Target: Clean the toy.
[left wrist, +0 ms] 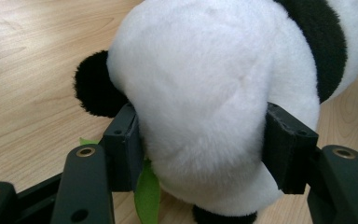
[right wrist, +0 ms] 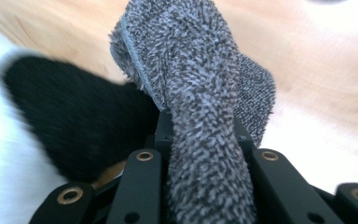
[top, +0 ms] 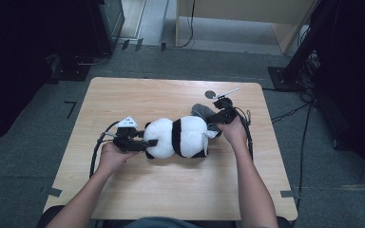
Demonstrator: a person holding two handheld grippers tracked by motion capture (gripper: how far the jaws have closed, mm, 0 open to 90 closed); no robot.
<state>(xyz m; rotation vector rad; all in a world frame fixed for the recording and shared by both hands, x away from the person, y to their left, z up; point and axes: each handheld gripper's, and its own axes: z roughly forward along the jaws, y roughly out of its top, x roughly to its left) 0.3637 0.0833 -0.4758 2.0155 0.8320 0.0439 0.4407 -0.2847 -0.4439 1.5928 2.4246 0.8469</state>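
On wooden worktop the panda lies lengthwise between hands: left tongs squeeze its white end, right tongs pinch grey cloth at other end.

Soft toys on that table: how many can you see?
1: a plush panda lying mid-table, its head clamped by the left gripper. The right gripper pinches a grey fuzzy cloth, not a toy.

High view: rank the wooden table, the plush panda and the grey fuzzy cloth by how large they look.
1. Light wooden table, by far the largest.
2. Black-and-white plush panda.
3. Grey fuzzy cloth, smallest, though the right gripper covers part of it.
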